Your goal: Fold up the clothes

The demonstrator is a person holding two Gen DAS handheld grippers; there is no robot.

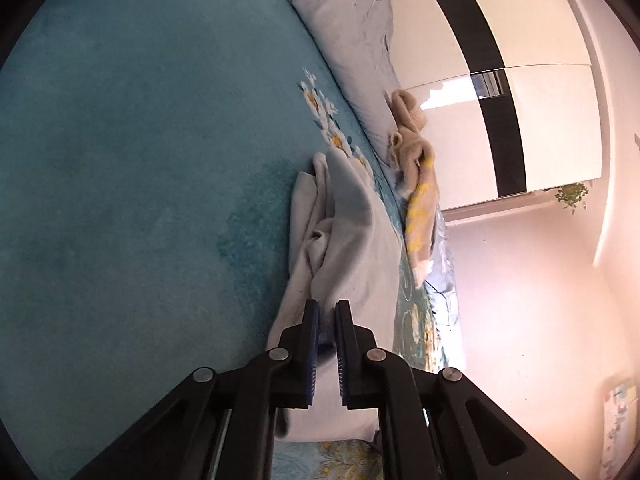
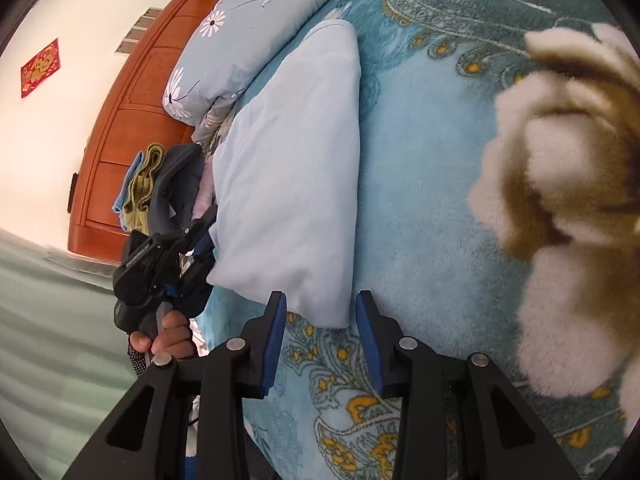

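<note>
The right tool point(image 2: 321, 304) hangs just over the near corner of the pale blue garment point(image 2: 296, 184), its jaws spread and bracketing that corner without pressing on it, so nothing is held there yet. The garment lies on the teal patterned bed blanket point(image 2: 420, 160), already doubled into a long pad whose long axis runs straight away from this tool toward the floral pillow point(image 2: 240, 40) at the far end. Along its left edge, about midway, the left tool point(image 2: 202, 246) has its jaws pressed nearly together on a fold of the same cloth point(image 1: 344, 240), as the left wrist view shows with fabric caught between the pads point(image 1: 314, 320). So both tools sit on the near half, the right one at the end and the left at the side. The next fold likely carries the near end up along that axis. A beige fleece garment point(image 2: 560, 184) lies close on the right, well apart.
</note>
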